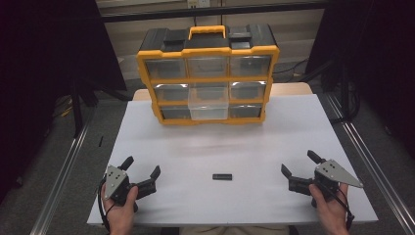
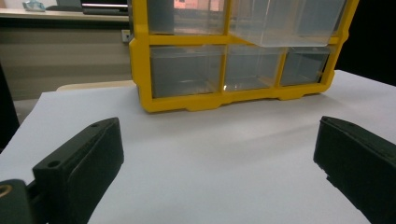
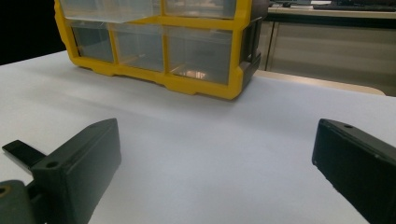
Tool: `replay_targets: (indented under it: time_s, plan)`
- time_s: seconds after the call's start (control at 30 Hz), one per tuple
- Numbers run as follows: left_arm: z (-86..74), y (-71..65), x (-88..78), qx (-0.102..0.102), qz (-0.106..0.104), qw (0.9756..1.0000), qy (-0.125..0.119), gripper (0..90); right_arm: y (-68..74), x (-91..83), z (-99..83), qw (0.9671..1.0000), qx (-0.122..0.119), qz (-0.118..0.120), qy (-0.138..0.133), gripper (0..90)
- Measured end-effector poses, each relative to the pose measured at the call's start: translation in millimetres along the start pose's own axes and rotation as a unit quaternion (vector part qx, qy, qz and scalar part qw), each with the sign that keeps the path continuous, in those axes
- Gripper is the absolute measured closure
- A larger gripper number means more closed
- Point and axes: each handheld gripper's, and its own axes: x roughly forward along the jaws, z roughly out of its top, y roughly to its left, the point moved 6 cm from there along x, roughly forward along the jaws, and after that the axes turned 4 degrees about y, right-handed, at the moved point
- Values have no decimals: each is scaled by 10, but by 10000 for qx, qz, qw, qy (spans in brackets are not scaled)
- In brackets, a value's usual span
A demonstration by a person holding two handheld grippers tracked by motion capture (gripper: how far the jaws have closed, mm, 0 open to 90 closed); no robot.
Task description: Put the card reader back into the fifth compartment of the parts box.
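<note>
A yellow and black drawer cabinet (image 1: pixel 208 73) with clear drawers stands at the back of the white table (image 1: pixel 235 142); its middle drawer (image 1: pixel 208 105) is pulled out. A small black bar (image 1: pixel 222 176) lies flat near the front centre, and its end shows in the right gripper view as the black bar (image 3: pixel 21 152). My left gripper (image 1: pixel 142 166) rests at the front left, open, with nothing between its jaws. My right gripper (image 1: pixel 299 163) rests at the front right, open and empty. The cabinet (image 2: pixel 233 56) fills the far part of the left gripper view, and the cabinet (image 3: pixel 159 42) that of the right.
Metal rails (image 1: pixel 63 166) run along both sides of the table on the floor. Dark curtains hang at the left and right. A wide stretch of white table lies between the grippers and the cabinet.
</note>
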Motion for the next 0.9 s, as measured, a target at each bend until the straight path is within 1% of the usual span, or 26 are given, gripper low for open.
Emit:
replay_targets:
  time_s: [0.13,0.27,0.33,0.37,0.4,0.47,0.5,0.53,0.57,0.6,0.63,0.67,0.7,0.73,0.77,0.87,0.9]
  plan:
    - [6,-16,-5,-41,-66,10000,16,17,13,14,-8,9999,122,65,70,12]
    - [7,-16,-4,-50,-60,10000,18,17,24,15,-7,9999,91,86,104,12]
    - [5,-18,4,-58,-55,10000,25,17,37,27,-16,9997,86,182,139,12]
    - [5,-18,7,-42,-54,10000,32,17,37,27,-16,9997,86,182,139,12]
    - [6,-24,18,-32,-54,10000,41,17,50,28,-21,9995,65,252,168,12]
    - [3,-21,29,-42,-28,10000,55,17,62,30,-29,9993,28,289,217,12]
    - [-5,-20,30,-43,-14,10000,76,17,75,32,-32,9991,59,349,233,13]
    - [-5,-20,30,-43,-14,10000,76,17,75,32,-32,9991,59,349,233,13]
    - [-16,-16,24,-35,4,9999,119,17,99,44,-31,9985,108,481,235,13]
    - [-16,-16,24,-35,4,9999,119,17,99,44,-31,9985,108,481,235,13]
    - [-18,-22,13,-30,2,9999,118,17,121,60,-34,9980,62,546,298,12]
    - [-17,-25,5,-36,8,9999,99,17,133,69,-34,9976,87,603,315,12]
    - [-17,-25,5,-36,8,9999,99,17,133,69,-34,9976,87,603,315,12]
    - [-19,-27,-2,-26,-8,9999,98,17,161,74,-24,9965,113,739,372,6]
    - [-22,-23,-16,-11,-12,9999,104,17,178,76,-20,9958,135,809,400,4]
    - [-26,-25,-28,-25,-45,9999,112,17,203,83,-8,9954,96,860,422,3]
    - [-25,-22,-35,-26,-42,9999,109,17,228,100,-3,9946,53,930,456,3]
